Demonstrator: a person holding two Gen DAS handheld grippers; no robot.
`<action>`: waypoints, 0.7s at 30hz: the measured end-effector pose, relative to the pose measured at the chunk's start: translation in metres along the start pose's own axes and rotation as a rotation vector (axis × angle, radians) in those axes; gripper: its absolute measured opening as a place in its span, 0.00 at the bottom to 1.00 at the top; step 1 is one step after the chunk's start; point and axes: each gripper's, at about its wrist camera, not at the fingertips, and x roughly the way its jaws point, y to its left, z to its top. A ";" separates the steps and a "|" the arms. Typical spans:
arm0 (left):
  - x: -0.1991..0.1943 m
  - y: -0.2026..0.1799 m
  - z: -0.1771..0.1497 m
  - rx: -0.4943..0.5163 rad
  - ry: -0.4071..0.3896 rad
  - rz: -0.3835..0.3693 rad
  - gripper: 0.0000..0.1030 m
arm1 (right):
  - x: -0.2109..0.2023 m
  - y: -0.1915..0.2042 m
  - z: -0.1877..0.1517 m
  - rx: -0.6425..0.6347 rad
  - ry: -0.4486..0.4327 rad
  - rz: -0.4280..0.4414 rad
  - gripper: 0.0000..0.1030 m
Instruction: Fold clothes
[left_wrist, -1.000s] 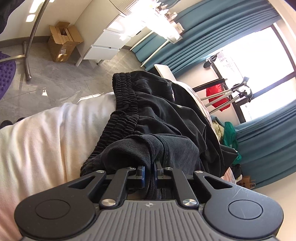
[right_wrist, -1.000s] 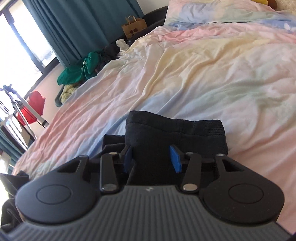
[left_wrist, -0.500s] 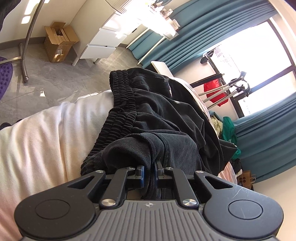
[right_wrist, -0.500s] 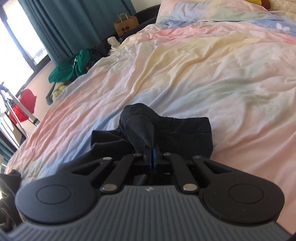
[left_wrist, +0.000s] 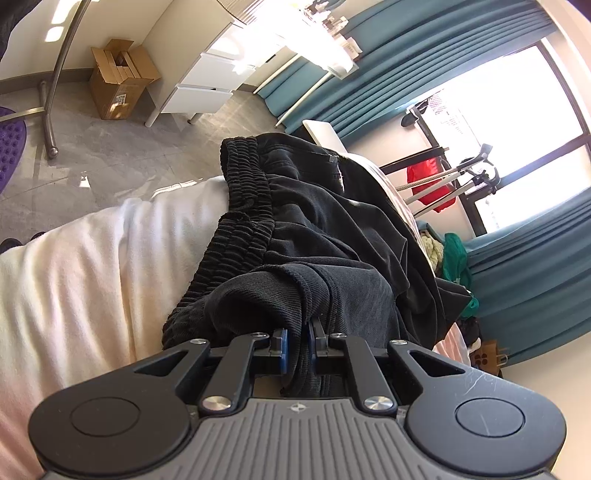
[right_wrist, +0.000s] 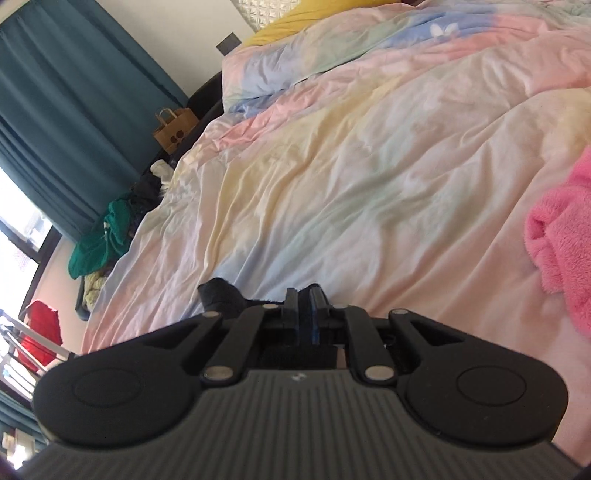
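A: What does the left gripper (left_wrist: 298, 341) have?

B: Its jaws are pressed together on a bunched fold of the black trousers (left_wrist: 332, 229). The blue pads (left_wrist: 283, 343) pinch ribbed dark cloth, and the fabric fills the gap between them.

A: And the rest of the garment?

B: It runs ahead of the left jaws and away from them. The gathered elastic waistband (left_wrist: 243, 192) lies ahead and to the left of the jaws, on top of the white bedding (left_wrist: 92, 266). Further ahead the trousers drape over the edge of the bed.

A: What about the right gripper (right_wrist: 303, 312)?

B: Its jaws are drawn close, with only a thin strip between them. A dark bit of the trousers (right_wrist: 221, 295) sticks up just left of the jaws, and black cloth shows below them under the linkage. It looks clamped on that cloth, though the pinch itself is mostly hidden by the gripper body.

A: What lies beyond the right jaws?

B: The pastel duvet (right_wrist: 369, 166), wrinkled, stretches out ahead of them. A fluffy pink garment (right_wrist: 561, 243) sits off to the right of the jaws on the duvet, well apart from the trousers. Far ahead and left of them are a brown paper bag (right_wrist: 173, 129) and a green heap of clothes (right_wrist: 99, 243) by the teal curtain (right_wrist: 66, 110).
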 end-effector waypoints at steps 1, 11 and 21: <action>0.000 0.000 0.000 -0.001 0.000 0.001 0.11 | -0.002 -0.003 0.002 0.019 -0.020 -0.009 0.35; 0.000 0.002 0.001 -0.005 -0.003 -0.006 0.11 | 0.038 -0.014 -0.004 0.089 0.180 0.128 0.51; 0.001 0.001 0.001 -0.001 0.027 0.001 0.11 | 0.002 -0.012 0.006 0.107 -0.004 0.181 0.04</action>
